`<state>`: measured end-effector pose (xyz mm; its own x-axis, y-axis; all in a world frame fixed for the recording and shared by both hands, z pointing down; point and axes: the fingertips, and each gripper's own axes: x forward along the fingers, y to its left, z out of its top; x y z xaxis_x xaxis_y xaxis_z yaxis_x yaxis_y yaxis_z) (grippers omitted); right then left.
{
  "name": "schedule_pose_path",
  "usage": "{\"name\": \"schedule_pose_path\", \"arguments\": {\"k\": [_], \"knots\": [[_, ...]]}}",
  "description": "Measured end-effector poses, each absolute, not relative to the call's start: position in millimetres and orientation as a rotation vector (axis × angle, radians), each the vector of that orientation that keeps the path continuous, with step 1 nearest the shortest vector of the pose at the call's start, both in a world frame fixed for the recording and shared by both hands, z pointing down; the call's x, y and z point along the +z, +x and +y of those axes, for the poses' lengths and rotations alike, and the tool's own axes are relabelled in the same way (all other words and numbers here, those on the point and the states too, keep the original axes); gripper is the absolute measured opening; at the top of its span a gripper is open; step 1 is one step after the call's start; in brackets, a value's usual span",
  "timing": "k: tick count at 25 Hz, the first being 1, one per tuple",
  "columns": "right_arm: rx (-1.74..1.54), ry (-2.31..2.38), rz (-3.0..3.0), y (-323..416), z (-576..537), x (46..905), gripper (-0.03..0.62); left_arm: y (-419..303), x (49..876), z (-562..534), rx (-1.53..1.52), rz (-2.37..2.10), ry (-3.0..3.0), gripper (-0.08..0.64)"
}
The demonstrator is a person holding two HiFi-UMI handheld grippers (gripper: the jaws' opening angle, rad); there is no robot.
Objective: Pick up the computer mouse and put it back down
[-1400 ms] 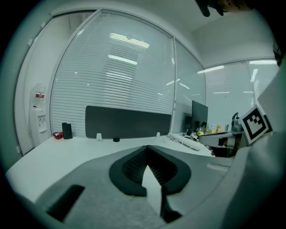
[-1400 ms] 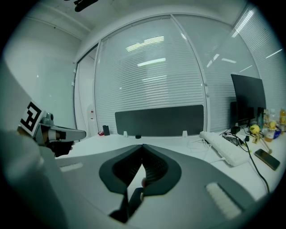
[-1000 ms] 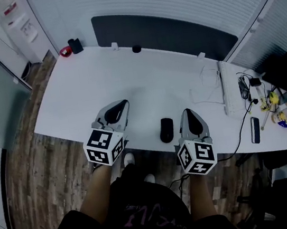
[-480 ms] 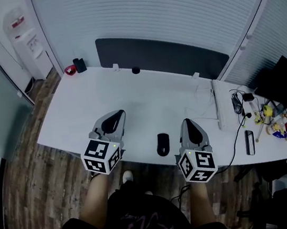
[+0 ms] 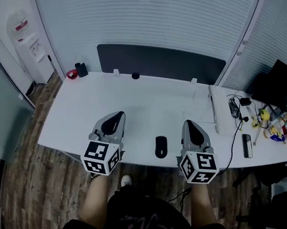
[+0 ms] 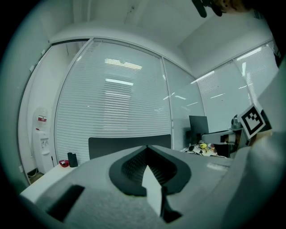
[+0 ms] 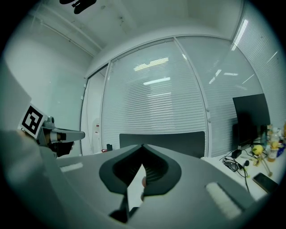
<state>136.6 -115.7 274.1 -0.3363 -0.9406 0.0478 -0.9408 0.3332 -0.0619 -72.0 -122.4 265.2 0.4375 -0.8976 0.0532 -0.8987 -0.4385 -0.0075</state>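
**Desk:** Checking in: where is the computer mouse (image 5: 160, 146) sitting, and what are your tongs doing?

**Me:** It is lying flat on the white table (image 5: 103, 93), close to the front edge and about midway along it. I am holding the left tongs (image 5: 118, 115) and the right tongs (image 5: 188, 124) on either side of it, and neither is touching it. Both are pointing level toward the far edge. In each gripper view the jaws are pressing together with nothing between them, so both are clenched and empty.

**Desk:** So which step are you on?

**Me:** I am judging that it could be either of two. With the mouse resting there, I may be about to reach for it, or I may be drawing away with it already set back down. These pictures are not settling which, so I am not calling a next move.

**Desk:** And the room?

**Me:** The table is showing mostly bare. A dark partition panel (image 5: 162, 63) is running along its far edge. Cables and small clutter (image 5: 273, 124) are gathering at the right end, beside a black monitor (image 5: 283, 82). A water dispenser (image 5: 26, 35) is standing past the far left corner on the wooden floor (image 5: 33, 197), and slatted blinds (image 5: 160, 12) are covering the wall behind.
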Motion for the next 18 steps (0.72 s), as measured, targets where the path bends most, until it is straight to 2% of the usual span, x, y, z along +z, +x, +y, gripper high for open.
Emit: {"name": "schedule_pose_path", "arguments": {"k": [18], "knots": [[0.119, 1.790, -2.576, 140.7, -113.2, 274.5, 0.006, -65.1, 260.9, -120.5, 0.070, -1.648, 2.660, 0.000]]}}
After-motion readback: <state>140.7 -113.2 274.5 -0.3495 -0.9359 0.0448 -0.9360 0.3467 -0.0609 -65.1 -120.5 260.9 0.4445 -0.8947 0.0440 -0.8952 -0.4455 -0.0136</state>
